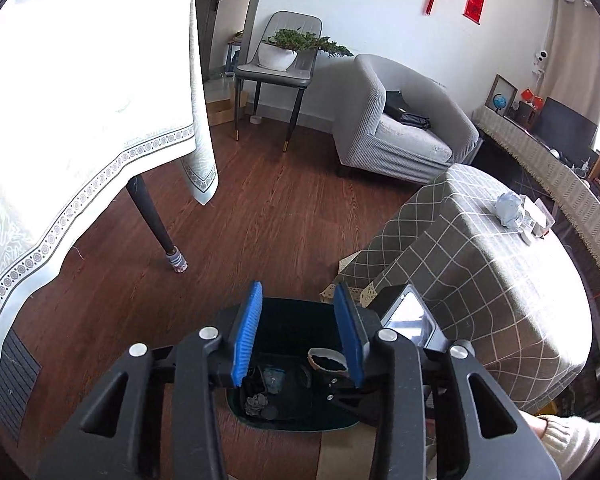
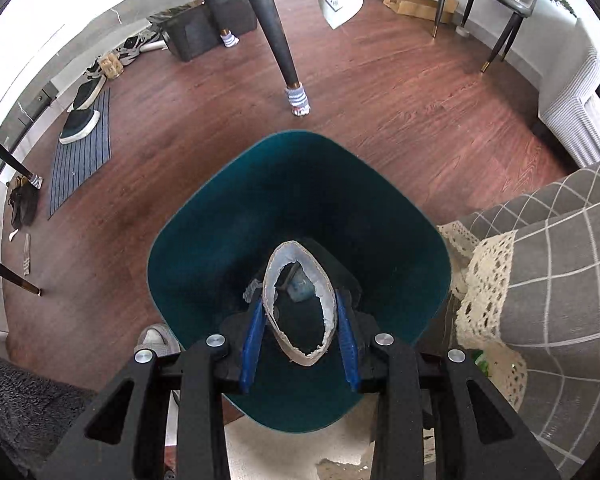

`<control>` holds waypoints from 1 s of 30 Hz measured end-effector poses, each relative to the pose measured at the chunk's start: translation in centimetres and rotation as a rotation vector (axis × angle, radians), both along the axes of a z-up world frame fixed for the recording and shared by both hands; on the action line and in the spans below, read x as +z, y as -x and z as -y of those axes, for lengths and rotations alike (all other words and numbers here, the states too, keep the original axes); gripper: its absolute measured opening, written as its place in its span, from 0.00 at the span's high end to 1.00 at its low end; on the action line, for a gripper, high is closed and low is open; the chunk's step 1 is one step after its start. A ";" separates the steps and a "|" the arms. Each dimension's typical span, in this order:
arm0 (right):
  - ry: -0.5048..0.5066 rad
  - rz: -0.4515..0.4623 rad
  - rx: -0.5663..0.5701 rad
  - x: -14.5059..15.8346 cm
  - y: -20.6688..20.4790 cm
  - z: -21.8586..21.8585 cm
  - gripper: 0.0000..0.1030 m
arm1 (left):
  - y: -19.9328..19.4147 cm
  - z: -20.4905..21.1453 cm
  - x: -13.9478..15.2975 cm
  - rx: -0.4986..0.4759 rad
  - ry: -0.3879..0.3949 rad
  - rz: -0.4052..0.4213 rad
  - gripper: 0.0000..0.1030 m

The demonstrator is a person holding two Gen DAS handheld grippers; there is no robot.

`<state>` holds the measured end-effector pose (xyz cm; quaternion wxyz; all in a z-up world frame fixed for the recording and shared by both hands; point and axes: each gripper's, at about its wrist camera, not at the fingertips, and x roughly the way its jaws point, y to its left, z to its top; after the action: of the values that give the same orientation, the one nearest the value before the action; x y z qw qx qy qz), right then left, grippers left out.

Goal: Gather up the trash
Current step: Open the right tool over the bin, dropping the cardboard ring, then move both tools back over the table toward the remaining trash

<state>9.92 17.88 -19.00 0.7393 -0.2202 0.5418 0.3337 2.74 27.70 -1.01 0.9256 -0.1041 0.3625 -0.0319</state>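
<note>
Right gripper [image 2: 300,336] pinching a torn paper cup [image 2: 299,300] over the teal bin [image 2: 204,240].
Left gripper [image 1: 298,336] hangs above the same bin, blue pads apart with nothing between them; crumpled paper [image 1: 510,210] lies on the checked tablecloth [image 1: 480,280].

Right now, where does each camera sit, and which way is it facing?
Left wrist: on the left claw, open and empty, angled down across the floor toward the armchair; a sleeve shows bottom right.
Right wrist: on the right claw, looking steeply down into the teal bin, pads squeezing a torn paper cup.
Shared: teal bin, paper cup, sock-footed table leg.
</note>
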 end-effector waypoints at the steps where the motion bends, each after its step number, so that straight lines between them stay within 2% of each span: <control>1: 0.007 0.001 0.005 -0.2 0.1 0.0 0.65 | 0.1 0.0 0.3 -0.002 0.006 0.011 0.62; 3: 0.012 -0.002 0.010 -0.5 0.4 0.1 0.61 | 0.5 0.1 1.0 -0.004 0.021 0.036 0.62; 4: 0.015 0.001 0.011 -0.5 0.5 0.2 0.47 | 0.7 0.1 1.4 -0.004 0.030 0.048 0.62; 6: 0.014 0.015 0.017 -0.4 0.9 0.3 0.40 | 1.0 0.1 1.9 0.000 0.042 0.063 0.62; 13: -0.037 0.044 0.044 1.7 2.0 1.4 0.40 | 1.5 0.6 3.4 0.003 0.036 0.109 0.62; 26: -0.264 0.185 0.046 11.3 3.6 5.4 0.40 | 1.2 3.3 5.1 -0.009 0.007 0.171 0.57; 30: -0.288 0.233 0.043 13.3 3.7 6.8 0.42 | 0.7 4.3 5.2 0.002 0.011 0.180 0.56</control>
<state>6.22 11.09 -5.65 0.8135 -0.1609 0.3944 0.3959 2.01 23.35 4.17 0.9539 -0.1062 0.2774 -0.0424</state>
